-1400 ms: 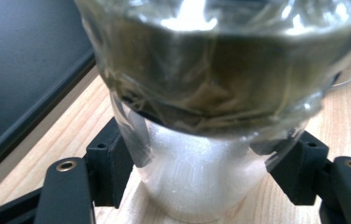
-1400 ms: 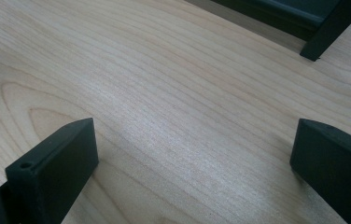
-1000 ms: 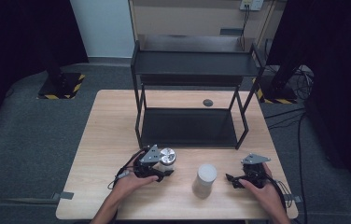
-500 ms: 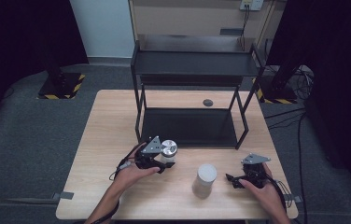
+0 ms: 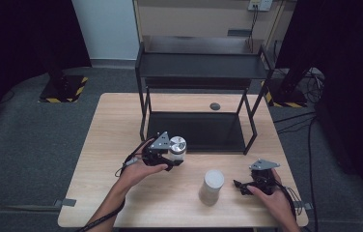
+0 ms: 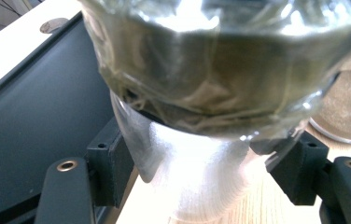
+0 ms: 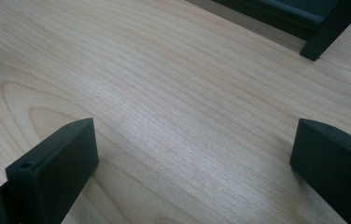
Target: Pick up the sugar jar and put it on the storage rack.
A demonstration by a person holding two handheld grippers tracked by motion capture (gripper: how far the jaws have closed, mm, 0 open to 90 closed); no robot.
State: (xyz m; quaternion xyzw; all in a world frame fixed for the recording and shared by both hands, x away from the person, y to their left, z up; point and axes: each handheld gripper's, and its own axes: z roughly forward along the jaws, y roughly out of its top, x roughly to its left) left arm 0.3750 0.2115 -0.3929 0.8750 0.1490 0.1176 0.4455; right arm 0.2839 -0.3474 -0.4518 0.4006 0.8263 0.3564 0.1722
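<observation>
The left gripper (image 5: 172, 155) is clamped on a jar (image 5: 177, 147) above the table (image 5: 112, 125), just before the rack (image 5: 196, 72) shelf. A white cup (image 5: 212, 186) stands between it and the right gripper (image 5: 241, 185), whose jaws are apart over bare wood.

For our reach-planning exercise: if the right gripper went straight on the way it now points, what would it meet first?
Probably the white cylinder. The right gripper, jaws open and empty, points left along the table toward it, with bare wood between them. Depth is uncertain, so it might slide past.
</observation>
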